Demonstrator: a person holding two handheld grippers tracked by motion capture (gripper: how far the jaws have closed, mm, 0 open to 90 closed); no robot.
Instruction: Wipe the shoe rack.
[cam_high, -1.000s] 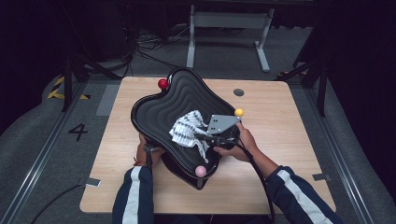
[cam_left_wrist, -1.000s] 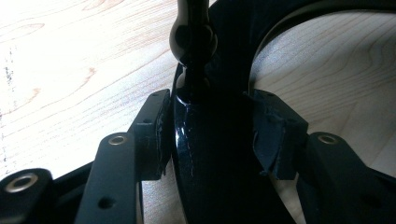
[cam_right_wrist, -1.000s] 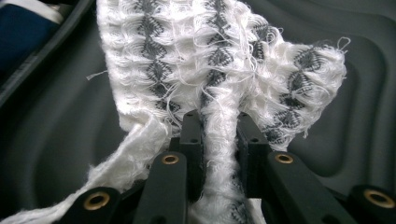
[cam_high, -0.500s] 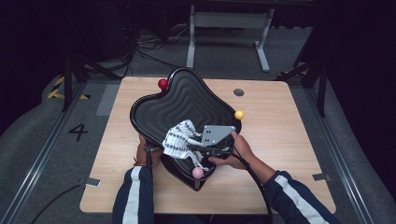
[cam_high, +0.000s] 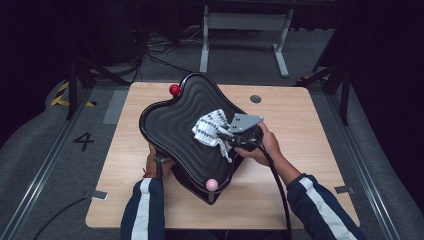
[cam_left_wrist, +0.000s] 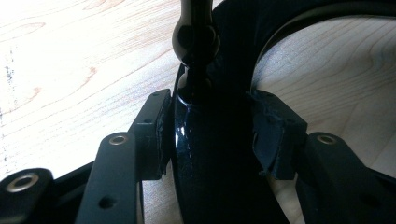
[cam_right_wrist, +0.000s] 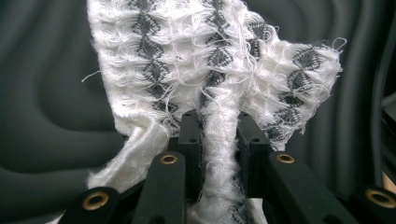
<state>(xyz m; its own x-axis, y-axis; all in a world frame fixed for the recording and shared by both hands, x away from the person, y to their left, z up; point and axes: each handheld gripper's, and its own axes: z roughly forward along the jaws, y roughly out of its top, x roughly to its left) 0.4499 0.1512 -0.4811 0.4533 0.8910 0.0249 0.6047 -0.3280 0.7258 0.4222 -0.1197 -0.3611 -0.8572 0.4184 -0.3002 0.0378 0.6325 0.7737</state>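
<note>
The surface (cam_high: 300, 165) is pale wood with rounded corners and a small dark round hole (cam_high: 255, 99) near its far edge. Grey carpet (cam_high: 45, 165) covers the floor, where a painted 4 (cam_high: 83, 141) sits beside a metal floor rail (cam_high: 47, 170). Yellow-and-black hazard tape (cam_high: 62, 95) marks the far left. Behind stand a grey metal frame (cam_high: 240, 30) and what may be tangled cables (cam_high: 150, 50). The room beyond is dark.

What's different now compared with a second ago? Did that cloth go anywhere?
The right gripper, shut on the white cloth, slid it toward the person and to the left in the high view, then back up the black wavy tray. The left gripper stays clamped on the tray's rim, and the tray has not moved on the table.
</note>
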